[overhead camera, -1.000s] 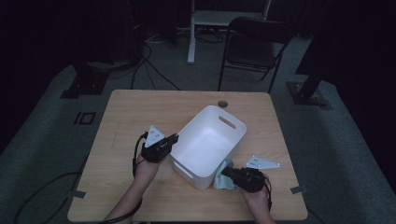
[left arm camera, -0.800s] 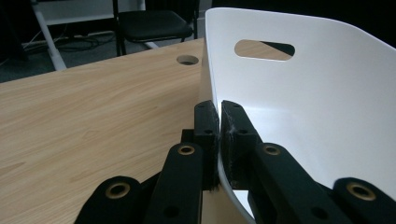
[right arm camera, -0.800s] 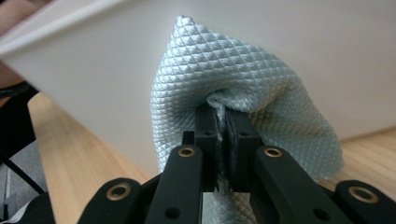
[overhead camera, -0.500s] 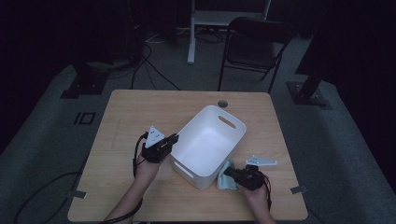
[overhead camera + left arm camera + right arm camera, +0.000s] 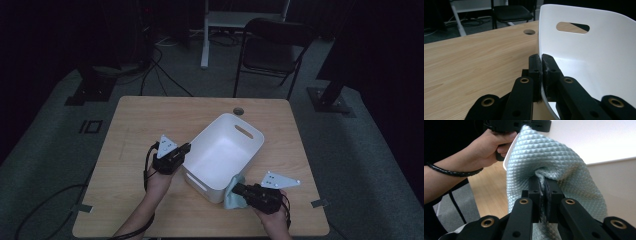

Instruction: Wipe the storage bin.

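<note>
On the wooden tabletop [image 5: 150, 120], the left gripper [image 5: 186, 149] clamps its jaws on the white bin's [image 5: 222, 150] left rim, while the right gripper [image 5: 236, 189] pinches a pale blue cloth [image 5: 232, 196] against the bin's near right corner, not yet inside.

A white bin [image 5: 222, 155] (handle slots) sits on the wooden table [image 5: 150, 120].

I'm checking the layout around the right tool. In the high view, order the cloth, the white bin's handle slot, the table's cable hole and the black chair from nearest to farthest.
From the right tool:
1. Cloth, in its grip.
2. Handle slot, bin's far wall.
3. Cable hole, table's far edge.
4. Black chair, beyond the table.
</note>
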Available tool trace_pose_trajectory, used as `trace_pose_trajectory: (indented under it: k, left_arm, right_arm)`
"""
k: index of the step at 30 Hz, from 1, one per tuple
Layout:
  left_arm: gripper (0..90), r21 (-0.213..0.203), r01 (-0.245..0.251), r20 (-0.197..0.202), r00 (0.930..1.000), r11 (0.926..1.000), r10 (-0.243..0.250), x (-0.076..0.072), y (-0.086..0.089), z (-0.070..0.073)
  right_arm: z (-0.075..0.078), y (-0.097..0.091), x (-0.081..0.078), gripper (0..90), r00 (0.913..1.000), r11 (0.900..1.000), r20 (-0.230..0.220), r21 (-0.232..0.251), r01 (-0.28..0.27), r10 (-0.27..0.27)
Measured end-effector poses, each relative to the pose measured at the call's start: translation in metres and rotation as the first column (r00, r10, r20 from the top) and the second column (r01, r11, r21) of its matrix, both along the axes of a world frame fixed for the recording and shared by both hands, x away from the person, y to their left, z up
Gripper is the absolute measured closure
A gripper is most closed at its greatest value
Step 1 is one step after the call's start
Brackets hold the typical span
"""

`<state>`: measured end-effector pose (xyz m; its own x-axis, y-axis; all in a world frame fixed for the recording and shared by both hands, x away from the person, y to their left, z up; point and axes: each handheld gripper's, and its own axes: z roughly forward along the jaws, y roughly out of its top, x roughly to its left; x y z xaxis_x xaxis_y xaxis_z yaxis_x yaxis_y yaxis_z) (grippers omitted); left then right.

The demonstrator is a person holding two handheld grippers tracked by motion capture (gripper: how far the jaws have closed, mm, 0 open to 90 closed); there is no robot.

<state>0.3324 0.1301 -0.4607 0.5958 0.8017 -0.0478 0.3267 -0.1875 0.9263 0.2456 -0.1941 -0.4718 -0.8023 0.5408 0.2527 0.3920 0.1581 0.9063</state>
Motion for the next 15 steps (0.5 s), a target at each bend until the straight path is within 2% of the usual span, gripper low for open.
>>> trace_pose_trajectory:
  k: [1,6,15]
  left_arm:
    - [87.1,-0.001,0.008,0.002,1.0000,1.0000,-0.008,0.000,0.001,0.000]
    - [87.1,0.012,0.008,0.006,0.9999,0.9999,-0.008,0.000,0.000,0.000]
    - [87.1,0.009,0.005,0.005,1.0000,0.9999,-0.005,0.000,-0.001,0.000]
  right_arm:
    - [-0.003,0.000,0.002,85.0,0.9997,1.0000,-0.022,-0.003,0.007,-0.007]
    - [-0.015,-0.001,0.008,85.0,0.9987,0.9995,-0.046,-0.021,0.023,-0.024]
    - [-0.033,-0.004,0.014,85.0,0.9944,0.9985,-0.096,-0.038,0.040,-0.044]
